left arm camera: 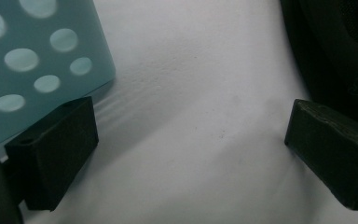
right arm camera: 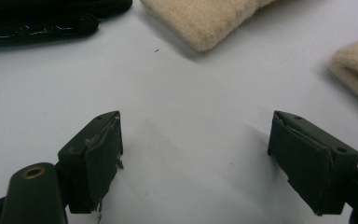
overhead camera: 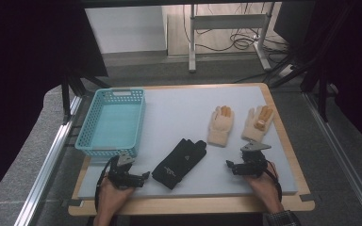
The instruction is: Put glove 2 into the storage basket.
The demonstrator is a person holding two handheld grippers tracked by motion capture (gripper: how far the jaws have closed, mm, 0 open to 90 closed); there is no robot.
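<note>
1. Where the teal perforated basket (overhead camera: 111, 121) stands at the left of the grey mat (overhead camera: 179, 113), its interior holds nothing visible; the floor of the basket shows bare through to the walls
2. In the left gripper view the basket's holed wall (left arm camera: 32, 65) appears just beyond the left-hand jaw, apart from it
3. Left gripper (overhead camera: 143, 176) rests low at the mat's near left edge, held by a hand; its jaws stand wide apart with only bare mat between them
4. Black glove (overhead camera: 179, 163) lies flat on the mat, outside the basket, just beside the left gripper and between the two grippers; its dark edge shows at the right of the left gripper view (left arm camera: 340, 51)
5. Right gripper (overhead camera: 229, 165) sits at the near right of the mat, jaws spread wide, nothing between them
6. Two beige gloves lie flat farther back on the right: one (overhead camera: 221, 125) nearer centre, the other (overhead camera: 258, 123) to its right, close together, whether touching cannot be told
7. In the right gripper view both beige cuffs (right arm camera: 205, 21) (right arm camera: 356, 70) lie beyond the open jaws, untouched
</note>
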